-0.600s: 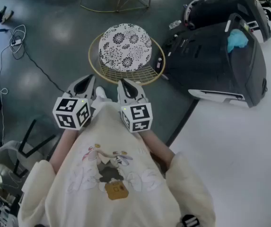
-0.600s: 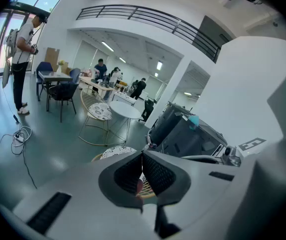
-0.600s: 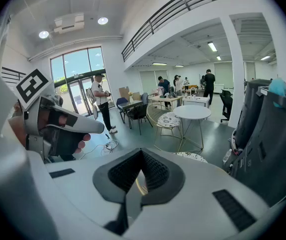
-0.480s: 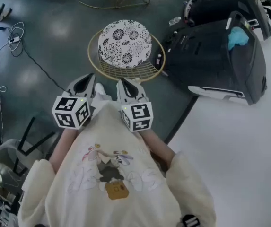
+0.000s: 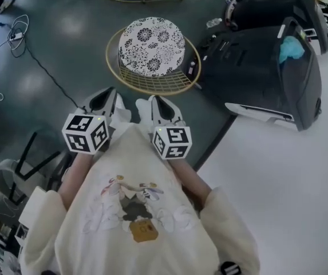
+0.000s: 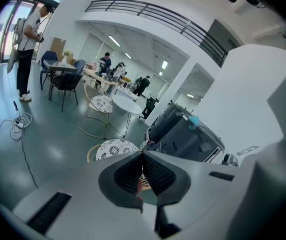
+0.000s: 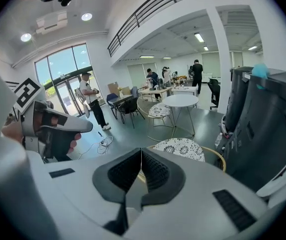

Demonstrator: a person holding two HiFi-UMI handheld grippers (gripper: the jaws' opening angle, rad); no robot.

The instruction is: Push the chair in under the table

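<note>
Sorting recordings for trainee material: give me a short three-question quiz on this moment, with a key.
1. True or false: the left hand-held gripper and the right hand-held gripper are both shut and empty.
2. The chair has a cushion that is: A plain red; B black-and-white patterned; C missing.
3. Does either hand-held gripper touch the chair?
Key: 1 true. 2 B. 3 No, both are short of its rim.
</note>
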